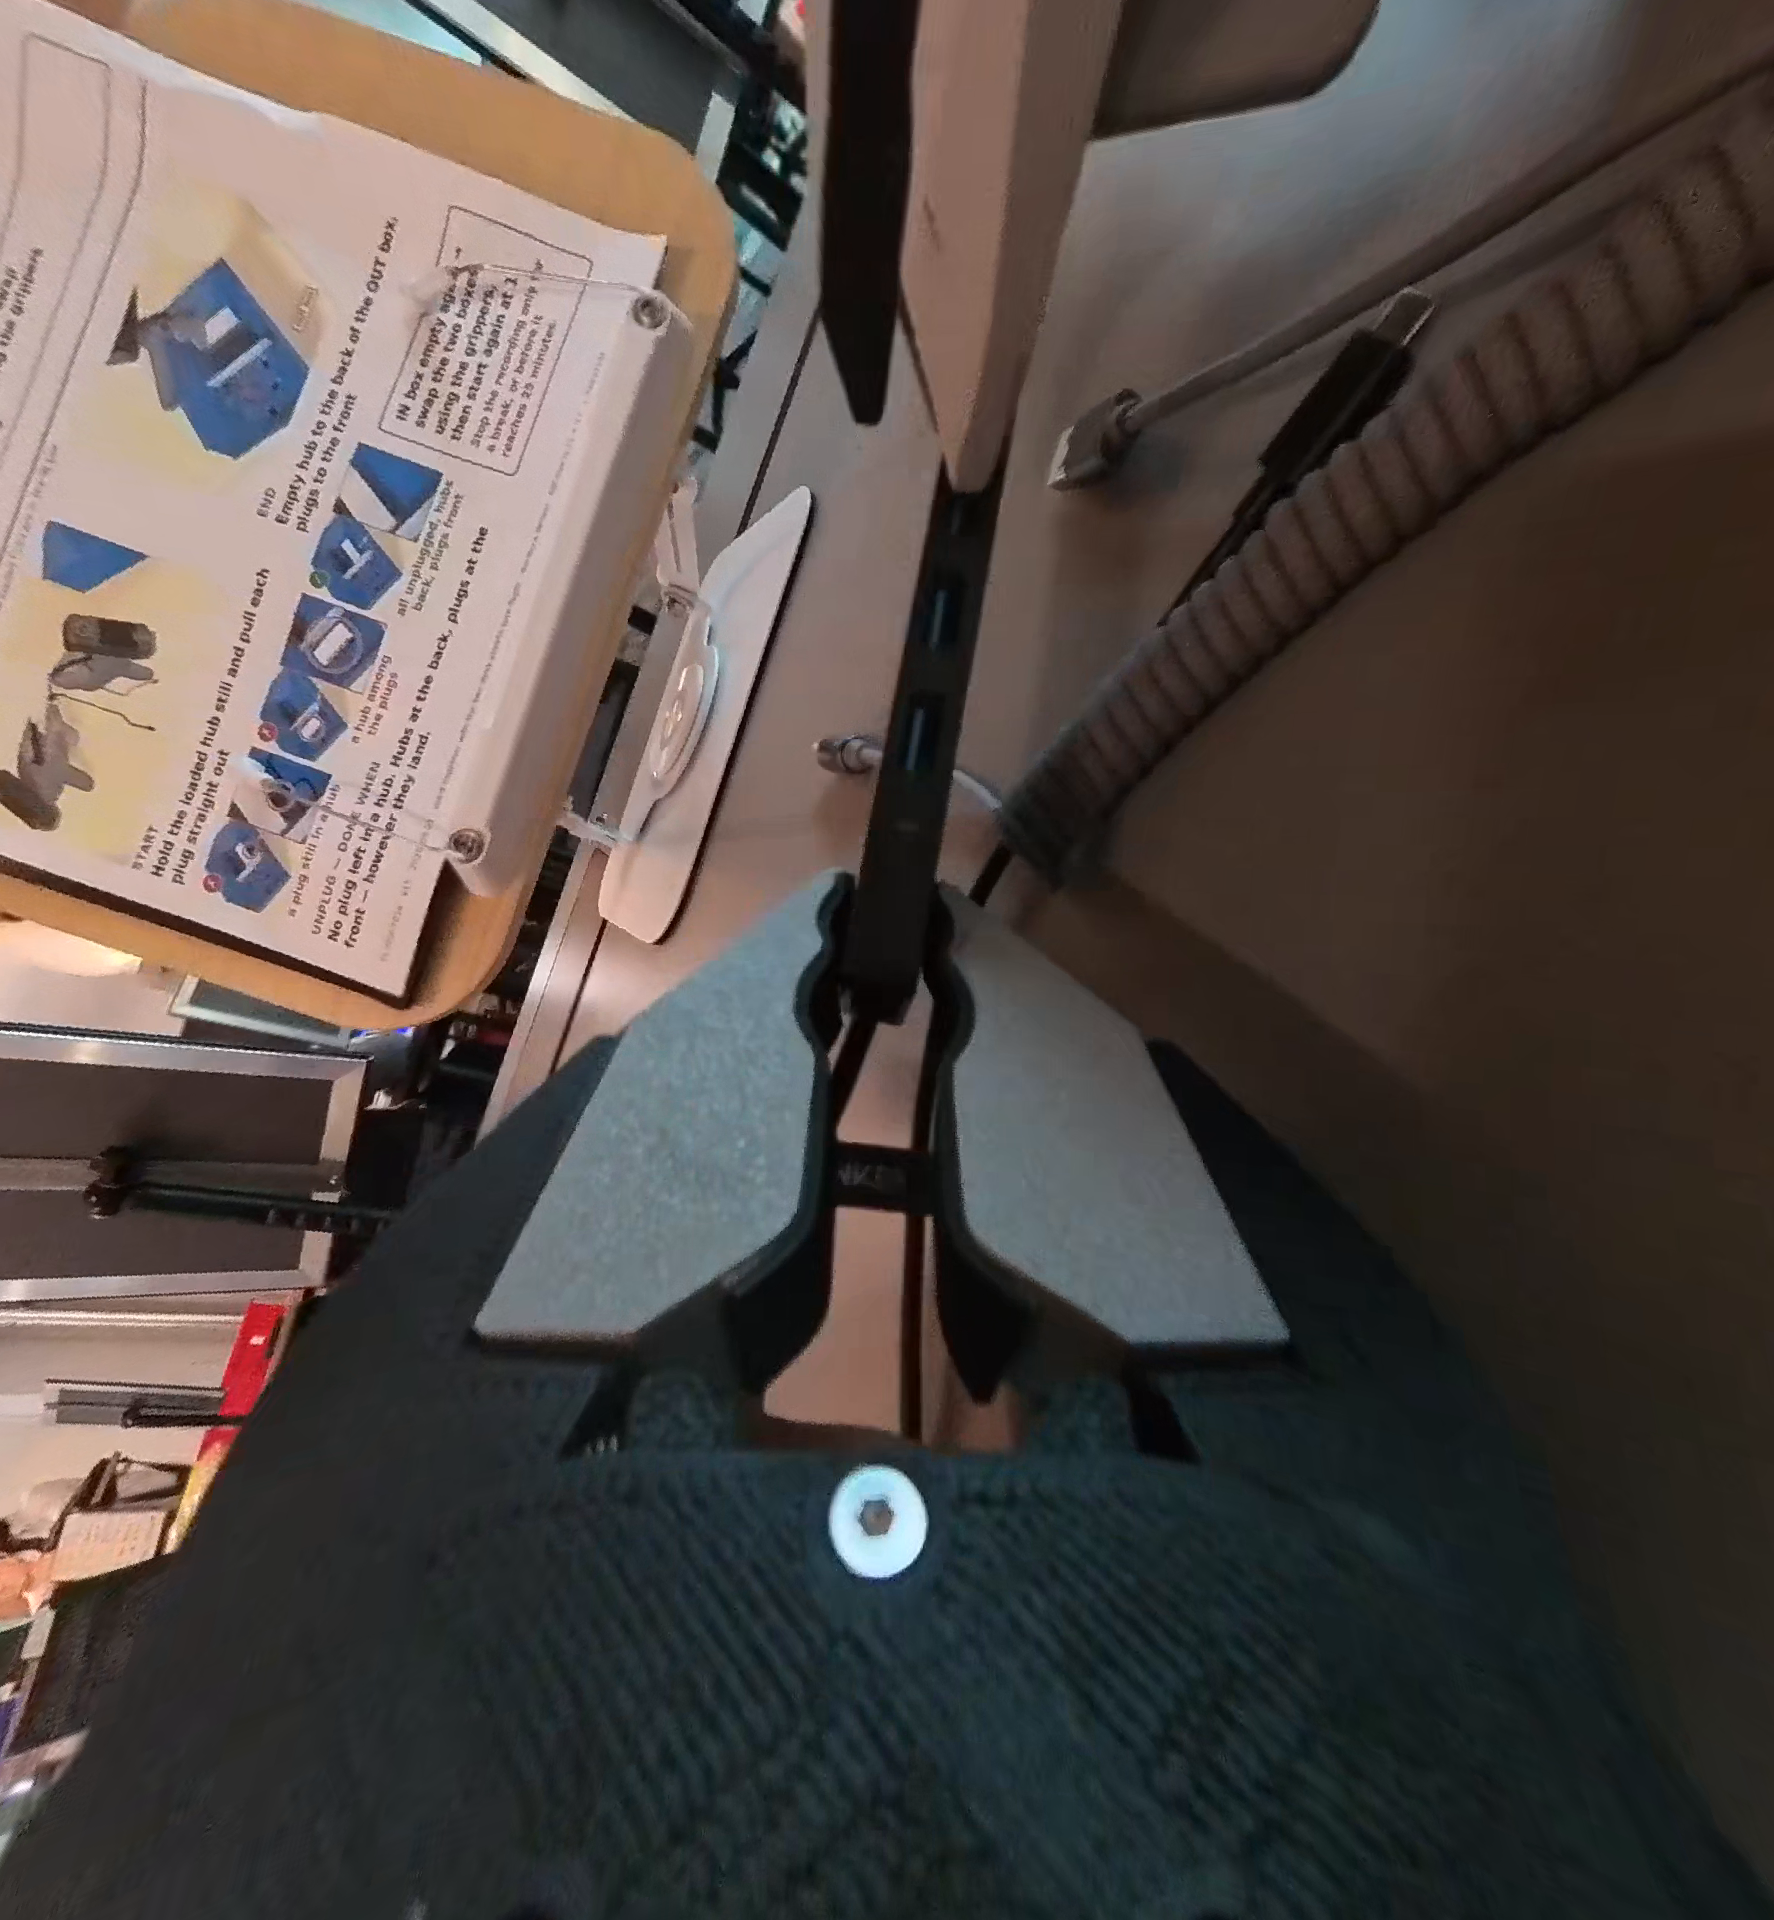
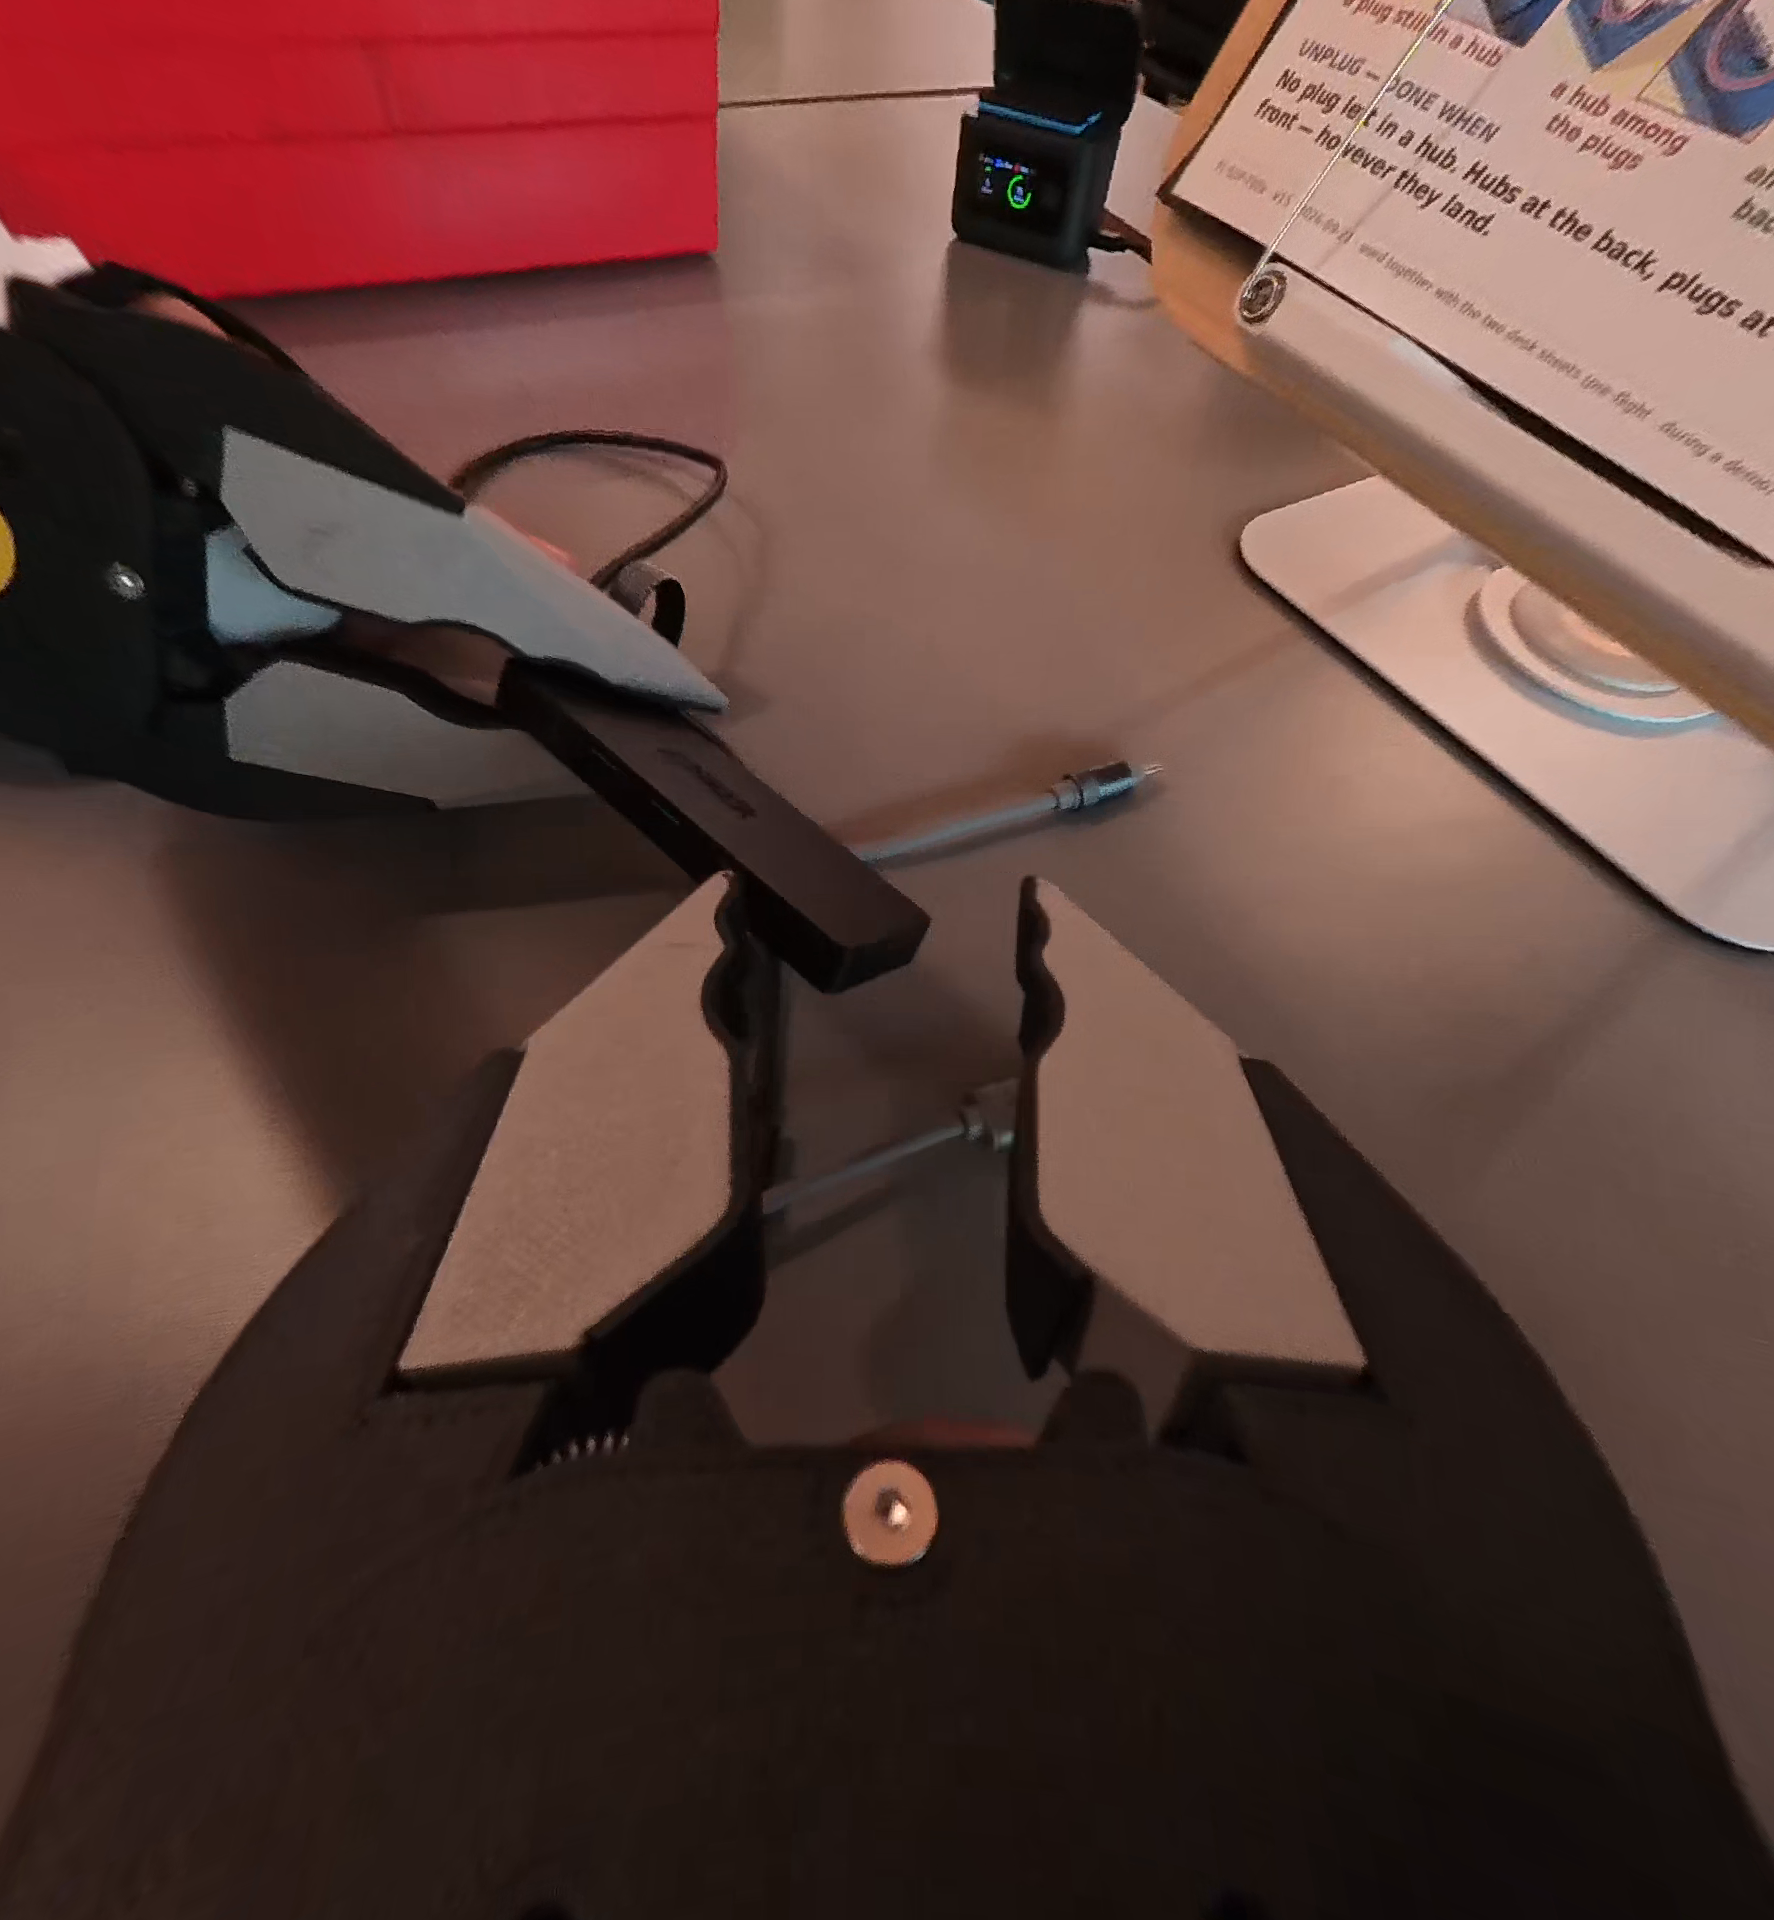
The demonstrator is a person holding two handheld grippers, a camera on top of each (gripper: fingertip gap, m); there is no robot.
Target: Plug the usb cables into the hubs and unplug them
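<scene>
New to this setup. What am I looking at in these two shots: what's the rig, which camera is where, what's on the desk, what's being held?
There is no robot arm here: a person holds a two-finger gripper in each hand, and each gripper carries a wide-angle camera looking along its fingers.

The left wrist view shows the left gripper shut on one end of a slim black USB hub. That picture is rotated, so the desk looks tipped.

The right wrist view shows the right gripper open, with nothing between its fingers. The left gripper appears at the left there, holding the USB hub out above the desk.

On the grey desk lie a grey cable with a metal plug, a black cable, a red box, a small device with a lit screen, and an instruction sheet on a white stand.
</scene>
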